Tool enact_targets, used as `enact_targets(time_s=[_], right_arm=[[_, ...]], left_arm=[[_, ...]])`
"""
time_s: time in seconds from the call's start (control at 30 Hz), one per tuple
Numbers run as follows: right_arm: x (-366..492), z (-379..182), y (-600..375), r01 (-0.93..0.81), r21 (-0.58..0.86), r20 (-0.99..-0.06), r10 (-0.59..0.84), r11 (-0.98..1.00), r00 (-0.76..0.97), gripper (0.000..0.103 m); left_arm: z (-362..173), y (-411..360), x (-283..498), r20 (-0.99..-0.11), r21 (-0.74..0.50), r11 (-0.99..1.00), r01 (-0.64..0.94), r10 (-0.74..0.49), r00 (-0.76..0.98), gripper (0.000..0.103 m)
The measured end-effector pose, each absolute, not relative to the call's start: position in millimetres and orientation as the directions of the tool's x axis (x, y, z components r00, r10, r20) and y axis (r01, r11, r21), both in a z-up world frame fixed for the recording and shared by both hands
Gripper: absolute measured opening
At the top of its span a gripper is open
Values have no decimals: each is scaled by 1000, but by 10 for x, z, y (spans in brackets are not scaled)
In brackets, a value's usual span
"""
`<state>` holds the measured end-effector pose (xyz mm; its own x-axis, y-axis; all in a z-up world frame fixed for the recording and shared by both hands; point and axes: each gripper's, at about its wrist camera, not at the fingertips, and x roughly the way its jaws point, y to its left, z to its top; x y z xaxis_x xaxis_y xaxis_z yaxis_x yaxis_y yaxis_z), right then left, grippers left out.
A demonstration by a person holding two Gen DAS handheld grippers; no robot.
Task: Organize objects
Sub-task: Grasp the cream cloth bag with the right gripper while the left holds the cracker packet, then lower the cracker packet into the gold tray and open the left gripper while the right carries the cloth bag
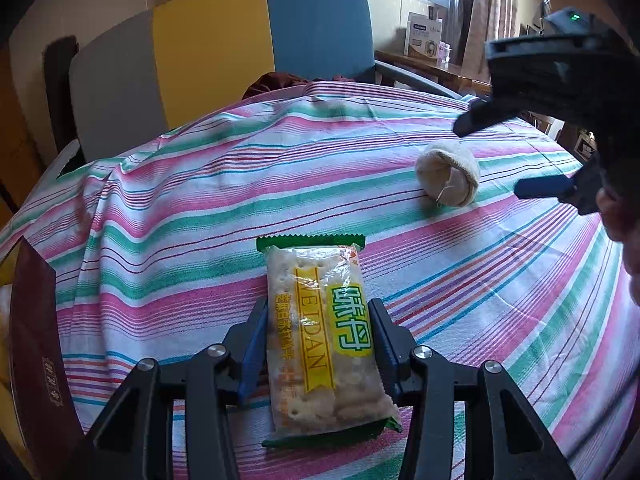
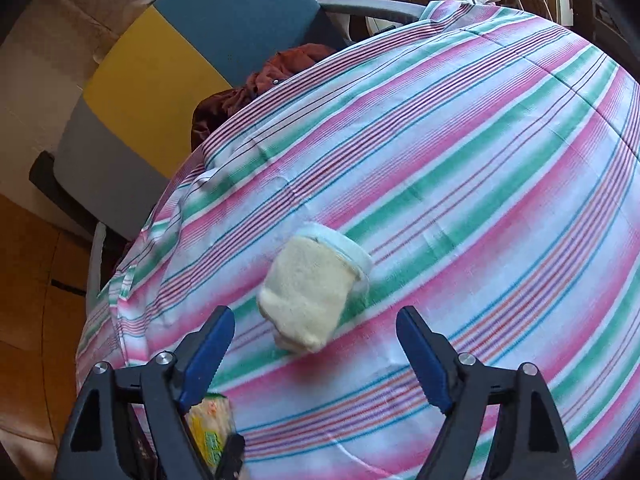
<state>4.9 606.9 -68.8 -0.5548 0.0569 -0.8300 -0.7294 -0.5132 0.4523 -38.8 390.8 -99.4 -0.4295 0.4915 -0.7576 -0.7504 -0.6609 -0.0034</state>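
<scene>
My left claw (image 1: pixel 320 344) grips the cracker packet (image 1: pixel 320 340) across its width, its long axis running away from me over the striped surface (image 1: pixel 200 200). Farther out, the rolled cream sock (image 2: pixel 308 296) lies free just ahead of my gaping right claw (image 2: pixel 316 344), axis tilted up-right, nearest that hand

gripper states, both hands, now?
Left gripper: shut on the cracker packet.
Right gripper: open, holding nothing; cream sock ball lies on the cloth ahead.
</scene>
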Motion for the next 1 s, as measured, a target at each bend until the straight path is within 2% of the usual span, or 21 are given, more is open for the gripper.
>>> enact_targets(time_s=[0.13,0.2,0.27,0.53,0.67,0.83,1.0], right_arm=[[-385,-873,6123,-776,307,-904,87,-550,-420,84],[-497,-968,6116,-786,240,-929,100,-570,-356,73],[-522,-918,6061,-757,211,-925,123,-618,-359,51],[68,-913,5573,-619,198,-937,37,-760,-346,51],[389,-944,5374,-574,199,-927,39,-794,-374,52],[378,-955,5350,-554,205,-916,41,-807,-399,52],[300,-958,5229,-523,153,-917,77,-838,-391,52]], left_arm=[[-996,3899,-386,-755,-8,-661,-750,496,-429,49],[-998,3896,-387,-754,-9,-661,-751,497,-429,49],[-1000,3893,-389,-754,-11,-661,-750,499,-428,49],[-996,3897,-373,-753,-11,-661,-750,499,-429,49],[-999,3915,-365,-754,2,-662,-750,492,-436,49],[-971,3925,-397,-763,14,-672,-740,472,-443,48],[-771,3727,-405,-758,-28,-714,-699,471,-451,48]])
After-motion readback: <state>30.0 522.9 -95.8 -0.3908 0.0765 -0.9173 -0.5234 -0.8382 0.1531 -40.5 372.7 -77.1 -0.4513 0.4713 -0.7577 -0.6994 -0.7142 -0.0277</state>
